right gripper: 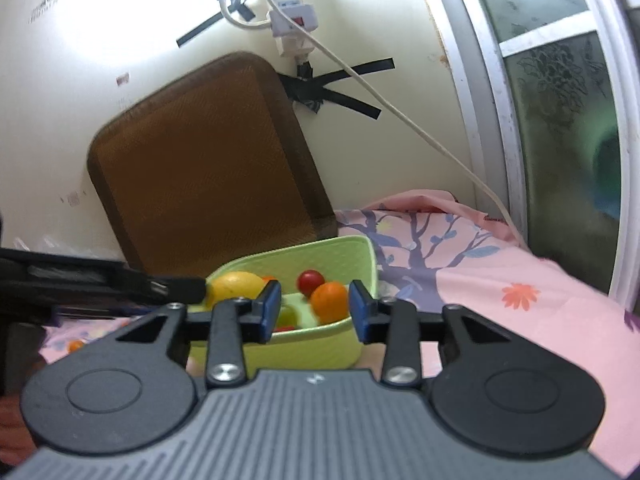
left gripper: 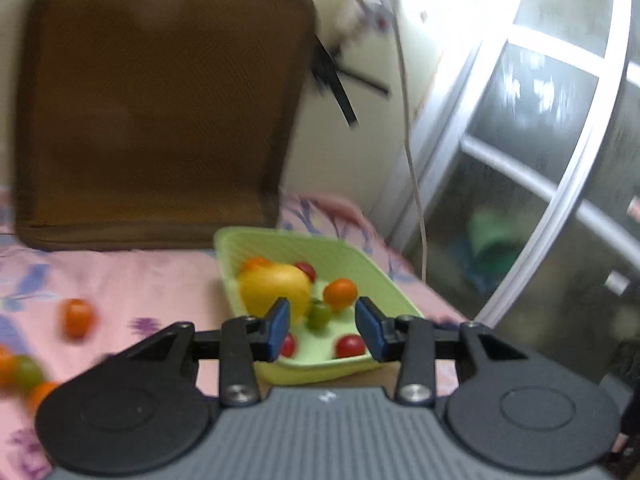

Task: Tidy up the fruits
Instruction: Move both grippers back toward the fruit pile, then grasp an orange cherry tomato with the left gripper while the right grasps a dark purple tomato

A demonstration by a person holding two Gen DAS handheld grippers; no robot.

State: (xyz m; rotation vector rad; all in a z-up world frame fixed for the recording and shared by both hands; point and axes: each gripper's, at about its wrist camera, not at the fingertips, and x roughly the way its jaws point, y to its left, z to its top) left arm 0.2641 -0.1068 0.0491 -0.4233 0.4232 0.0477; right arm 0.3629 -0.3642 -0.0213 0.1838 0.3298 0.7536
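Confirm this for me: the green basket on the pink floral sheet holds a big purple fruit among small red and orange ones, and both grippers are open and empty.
One detail is wrong: the big fruit in the green basket is yellow, not purple, as the left wrist view shows. The rest holds: small red and orange fruits lie around it, the basket sits on the pink floral sheet, and the left gripper and right gripper are open and empty.

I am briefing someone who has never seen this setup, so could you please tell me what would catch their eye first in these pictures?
The light green tray on the pink floral bedsheet stands out, holding a big yellow fruit, an orange one and small red tomatoes. Behind it a brown cushion leans against the wall. More small orange fruits lie loose on the sheet to the left, and both grippers, left gripper and right gripper, point open at the tray.
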